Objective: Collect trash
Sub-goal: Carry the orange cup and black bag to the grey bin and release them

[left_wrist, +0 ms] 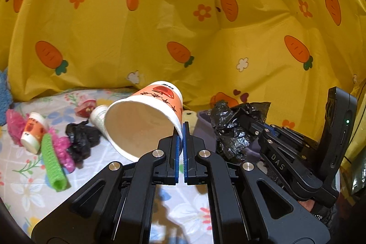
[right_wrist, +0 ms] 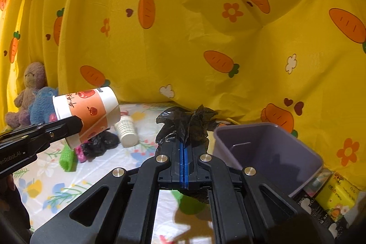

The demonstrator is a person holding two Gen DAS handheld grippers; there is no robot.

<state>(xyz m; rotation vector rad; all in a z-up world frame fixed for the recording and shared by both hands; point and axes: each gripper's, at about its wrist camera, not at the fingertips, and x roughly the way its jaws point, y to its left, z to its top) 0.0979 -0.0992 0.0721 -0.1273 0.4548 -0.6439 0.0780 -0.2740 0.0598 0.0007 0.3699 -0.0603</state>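
My left gripper (left_wrist: 183, 129) is shut on the rim of an orange-and-white paper cup (left_wrist: 146, 116), held in the air and tilted; the cup also shows in the right wrist view (right_wrist: 89, 113). My right gripper (right_wrist: 184, 141) is shut on a crumpled black plastic bag (right_wrist: 187, 122), held just left of a purple bin (right_wrist: 267, 152). The bag (left_wrist: 231, 127) and right gripper show at the right of the left wrist view. On the floral sheet (left_wrist: 27, 184) lie a small cup (left_wrist: 33, 132), a green foam tube (left_wrist: 53, 166), pink netting (left_wrist: 14, 122), another black bag (left_wrist: 82, 141) and a white bottle (right_wrist: 127, 129).
A yellow carrot-print cloth (right_wrist: 205, 26) hangs behind everything. A brown teddy (right_wrist: 27, 90) and a blue plush (right_wrist: 43, 104) sit at the far left. Yellow and dark boxes (right_wrist: 336, 196) stand beside the bin at the right.
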